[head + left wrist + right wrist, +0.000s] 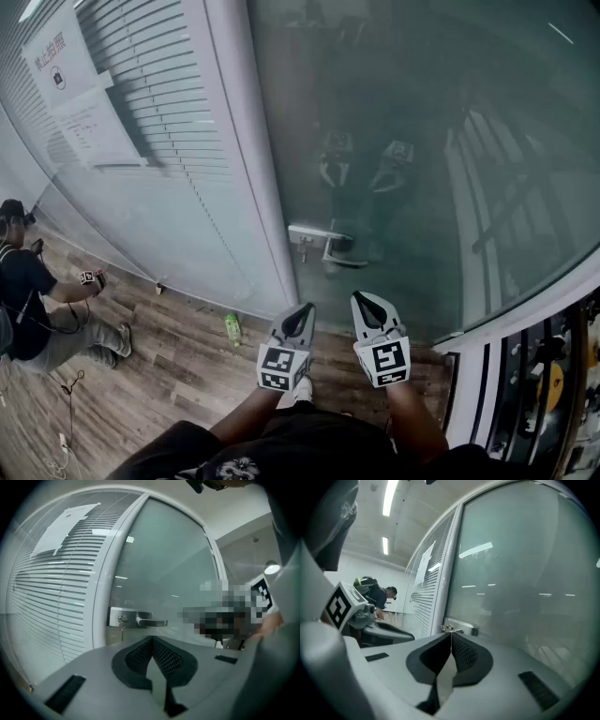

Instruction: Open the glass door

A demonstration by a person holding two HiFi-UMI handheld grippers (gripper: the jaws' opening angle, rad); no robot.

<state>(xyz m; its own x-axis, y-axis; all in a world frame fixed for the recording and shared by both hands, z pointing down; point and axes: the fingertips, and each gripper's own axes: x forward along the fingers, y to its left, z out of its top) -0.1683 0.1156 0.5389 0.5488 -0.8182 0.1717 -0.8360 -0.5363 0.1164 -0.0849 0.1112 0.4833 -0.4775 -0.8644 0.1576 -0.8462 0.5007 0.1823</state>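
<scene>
A frosted glass door (pixel 403 141) fills the upper right of the head view, set in a white frame (pixel 246 141). Its metal lever handle (pixel 330 246) sits on a lock plate with a key hanging from it (pixel 121 622). My left gripper (pixel 302 312) and right gripper (pixel 367 302) hover side by side just below the handle, apart from it, both pointing at the door. Both are shut with nothing between the jaws. The handle (pixel 151 620) lies straight ahead in the left gripper view, and the lock plate (pixel 459 628) shows just above the right gripper (pixel 451 637) tips.
A glass wall with blinds (pixel 141 84) and paper notices (pixel 80 94) stands left of the door. A person (pixel 33 300) sits on the wooden floor at far left. A green bottle (pixel 232 328) lies on the floor near the door frame. Railings (pixel 525 375) run at the right.
</scene>
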